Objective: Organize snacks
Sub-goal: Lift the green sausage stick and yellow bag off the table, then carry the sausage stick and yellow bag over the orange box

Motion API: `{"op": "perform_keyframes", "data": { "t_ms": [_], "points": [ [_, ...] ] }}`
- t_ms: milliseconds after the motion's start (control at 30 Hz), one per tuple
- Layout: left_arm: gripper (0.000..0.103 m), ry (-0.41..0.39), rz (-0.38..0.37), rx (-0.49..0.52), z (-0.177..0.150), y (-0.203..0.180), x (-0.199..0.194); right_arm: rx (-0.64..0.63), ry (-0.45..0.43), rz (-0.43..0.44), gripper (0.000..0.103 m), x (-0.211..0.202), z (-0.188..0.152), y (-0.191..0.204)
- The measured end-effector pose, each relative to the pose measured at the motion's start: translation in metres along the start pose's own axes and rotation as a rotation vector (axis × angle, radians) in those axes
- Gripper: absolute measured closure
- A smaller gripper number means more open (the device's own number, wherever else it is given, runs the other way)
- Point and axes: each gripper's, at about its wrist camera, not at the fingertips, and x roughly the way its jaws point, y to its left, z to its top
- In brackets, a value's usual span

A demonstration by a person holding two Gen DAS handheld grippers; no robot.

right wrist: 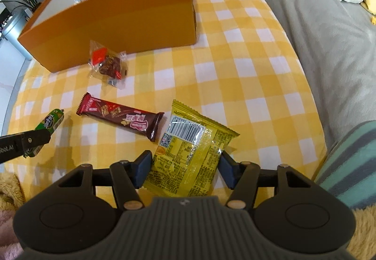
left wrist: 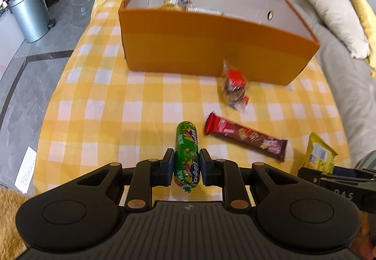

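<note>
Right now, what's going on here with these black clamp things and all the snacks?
A person is sorting snacks with a handheld clamp in each hand. The left gripper is shut on a green sausage stick; the right gripper is shut on a yellow packet. A chocolate bar and a clear-wrapped snack lie on the checked cloth, in front of the orange box, which already holds some packets.

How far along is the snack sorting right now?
Done: a few snacks already lie inside the orange box. In hand: left gripper clamps the green sausage; right gripper grips the yellow packet. Left: chocolate bar and clear-wrapped snack on the cloth.
</note>
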Motion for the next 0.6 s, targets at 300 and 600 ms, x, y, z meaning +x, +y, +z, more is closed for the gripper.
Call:
{"op": "perform_keyframes", "data": {
  "t_ms": [300, 600],
  "points": [
    [0.079, -0.090, -0.033, -0.004, 0.011, -0.006, -0.034, -0.045, -0.138, 0.010, 0.044, -0.038, 0.002, 0.003],
    [0.079, -0.148, -0.058, 0.018, 0.030, -0.013, -0.062, -0.042, -0.265, 0.049, 0.044, -0.081, 0.016, -0.004]
  ]
}}
